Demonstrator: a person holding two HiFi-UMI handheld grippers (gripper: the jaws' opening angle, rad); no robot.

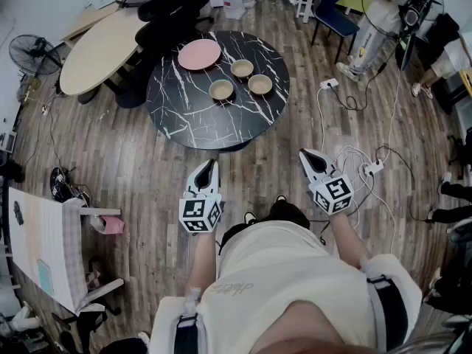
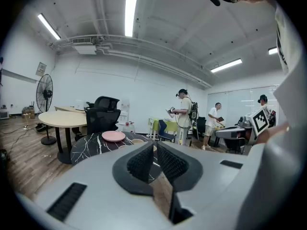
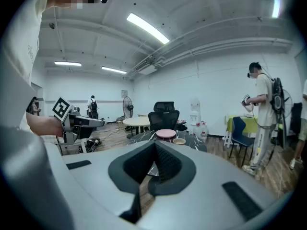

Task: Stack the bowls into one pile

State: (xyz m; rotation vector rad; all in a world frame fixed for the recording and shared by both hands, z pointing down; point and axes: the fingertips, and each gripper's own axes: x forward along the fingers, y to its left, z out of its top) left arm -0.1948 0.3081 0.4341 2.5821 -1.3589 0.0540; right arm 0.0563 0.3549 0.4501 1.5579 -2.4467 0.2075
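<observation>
My left gripper (image 1: pixel 210 167) and right gripper (image 1: pixel 310 158) are both closed on nothing, over open floor (image 1: pixel 140 161). The table (image 1: pixel 193 120) stands well ahead of the fingertips, its near edge unobstructed. Cables (image 1: pixel 359 161) lie just right of the right fingers. The head view shows three bowls (image 1: pixel 221 89) sitting apart near a plate (image 1: pixel 199 54), while the right gripper view shows only one.
</observation>
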